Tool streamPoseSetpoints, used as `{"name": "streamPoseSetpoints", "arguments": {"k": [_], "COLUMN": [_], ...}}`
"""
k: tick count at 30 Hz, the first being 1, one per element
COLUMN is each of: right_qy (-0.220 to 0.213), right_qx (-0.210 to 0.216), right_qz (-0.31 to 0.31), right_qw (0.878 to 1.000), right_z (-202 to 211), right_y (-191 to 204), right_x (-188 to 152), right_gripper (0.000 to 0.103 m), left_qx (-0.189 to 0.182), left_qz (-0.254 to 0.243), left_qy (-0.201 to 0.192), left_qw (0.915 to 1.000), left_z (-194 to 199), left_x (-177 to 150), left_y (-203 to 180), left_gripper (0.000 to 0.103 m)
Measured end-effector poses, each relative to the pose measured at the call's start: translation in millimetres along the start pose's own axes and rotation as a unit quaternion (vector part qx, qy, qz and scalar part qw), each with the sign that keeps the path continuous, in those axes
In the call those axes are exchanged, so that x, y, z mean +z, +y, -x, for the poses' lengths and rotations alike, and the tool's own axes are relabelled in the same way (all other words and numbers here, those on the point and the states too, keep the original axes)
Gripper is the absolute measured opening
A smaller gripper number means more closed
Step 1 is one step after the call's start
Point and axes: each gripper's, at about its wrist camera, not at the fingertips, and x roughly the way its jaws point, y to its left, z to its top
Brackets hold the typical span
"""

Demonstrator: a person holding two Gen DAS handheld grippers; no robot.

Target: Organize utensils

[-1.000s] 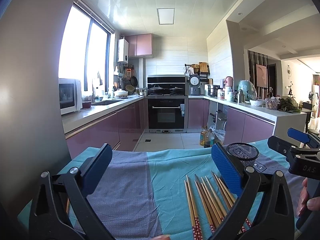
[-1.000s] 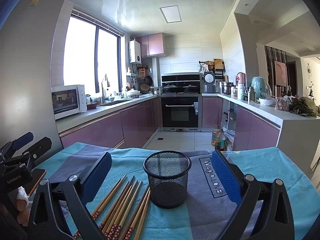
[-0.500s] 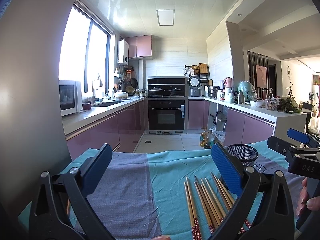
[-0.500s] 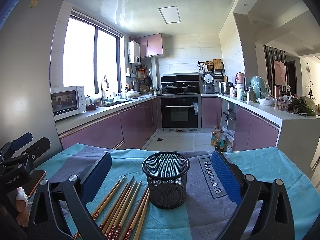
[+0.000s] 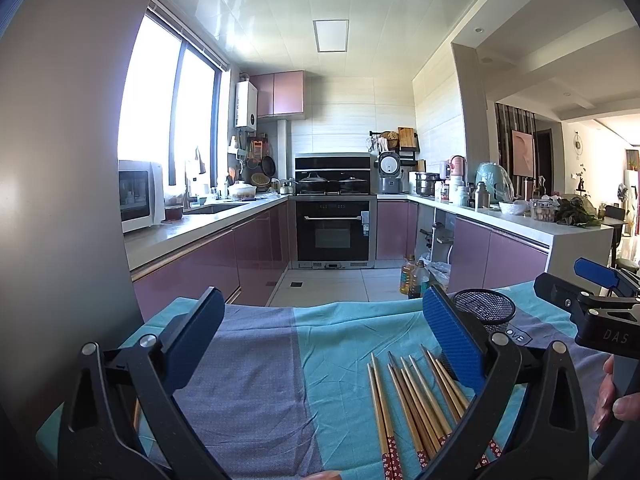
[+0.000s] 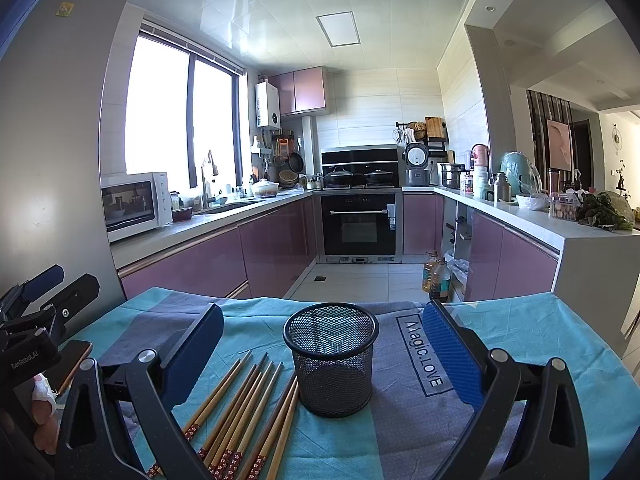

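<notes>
Both tongs wide apart, nothing held. Left tongs (image 5: 320, 344) hang over bare cloth; right tongs (image 6: 322, 344) frame the mesh cup (image 6: 331, 364) dead centre, not touching it.

Chopsticks (image 6: 244, 408) lie loose in a rough fan on the tabletop (image 6: 520, 328), just beside the cup at its 8 o'clock; the nearest one looks almost against its base, contact unclear. Patterned ends toward the person, tips pointing at roughly 1 o'clock in the right view. In the left view the same bundle sits at 4 o'clock of the left tongs, partly under the right finger. Cup upright; I see nothing in it.

My read: task at the very start, pre-grasp. Nothing sorted yet.

Next move probably calls for one pair of tongs dropping low over the chopsticks and pinching across the shafts near mid-length. They're thin and flat on cloth, so risk is snagging fabric or rolling them. Then tilt upright and drop into the cup; the other tongs may need to steady it, as it looks light.
</notes>
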Motion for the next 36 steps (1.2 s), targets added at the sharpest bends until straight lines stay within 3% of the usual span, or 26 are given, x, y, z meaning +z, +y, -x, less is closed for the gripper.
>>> {"name": "streamPoseSetpoints", "arguments": {"k": [36], "right_qy": [-0.002], "right_qx": [-0.001], "right_qz": [-0.004], "right_qw": [1.000], "right_z": [0.3], "right_y": [-4.6], "right_x": [-2.1], "right_gripper": [0.096], "left_qx": [-0.001], "left_qz": [0.000], "left_qy": [0.001], "left_qw": [1.0000], "left_z": [-1.4], "left_x": [-1.2], "left_y": [0.1], "left_gripper": [0.098]}}
